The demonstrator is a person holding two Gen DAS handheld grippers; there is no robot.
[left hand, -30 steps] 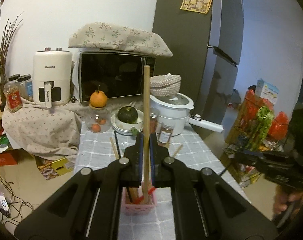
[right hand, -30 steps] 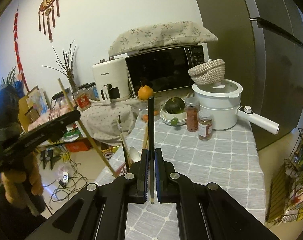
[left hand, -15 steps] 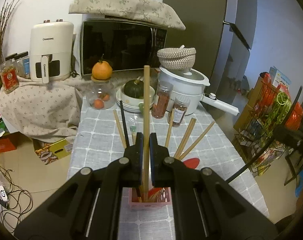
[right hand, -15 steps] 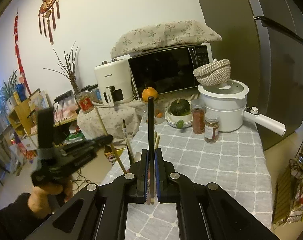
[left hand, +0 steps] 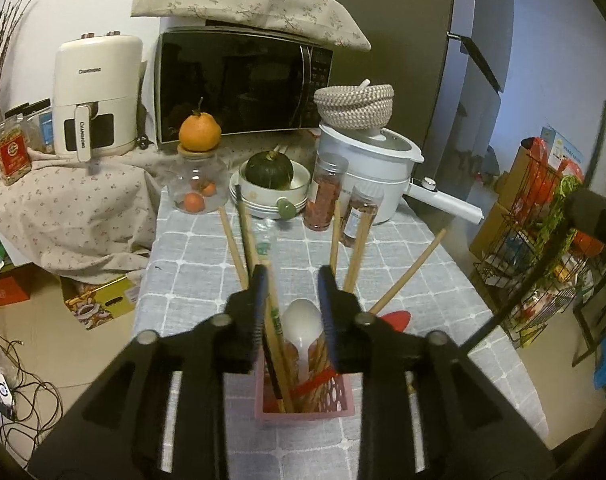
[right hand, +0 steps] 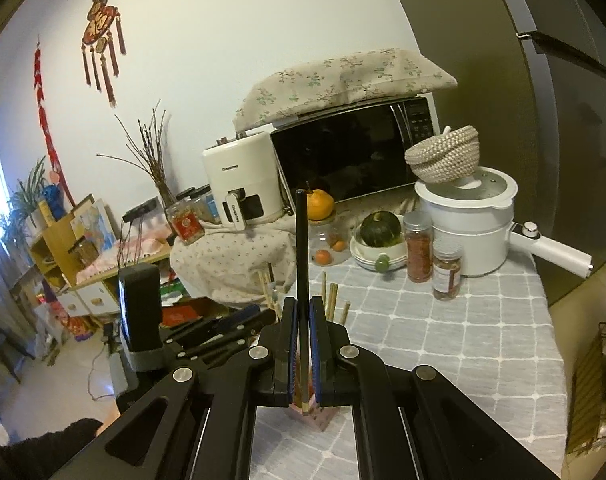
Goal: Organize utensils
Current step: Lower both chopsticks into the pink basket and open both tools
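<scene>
We take the pink holder [left hand: 305,400] on the grey checked cloth [left hand: 207,248] as our landmark. Left of it, on a flowered cover, sits the white air fryer [left hand: 97,94], and behind it the microwave [left hand: 243,84]. Nearer, behind the holder, stand a glass jar [left hand: 199,190] with an orange [left hand: 200,133] on its lid, a bowl with a green squash [left hand: 270,170], two spice jars [left hand: 327,190] and, to the right, a white cooker [left hand: 377,168] with a woven basket [left hand: 355,102] on top. Our left gripper [left hand: 293,308] hangs right over the holder; its jaws are opening and press on nothing, with wooden chopsticks [left hand: 277,332] and a white spoon [left hand: 303,326] standing loose in the holder between and below them. More wooden sticks [left hand: 407,276] fan out of the holder to both sides, and something red [left hand: 395,318] shows at its right. From the other camera, our right gripper [right hand: 301,344] is clamped on a black chopstick [right hand: 301,248], held upright just above the holder [right hand: 323,414], whose pink corner peeks out under the fingers. The left gripper's body [right hand: 207,340] lies to the left of the holder there.
</scene>
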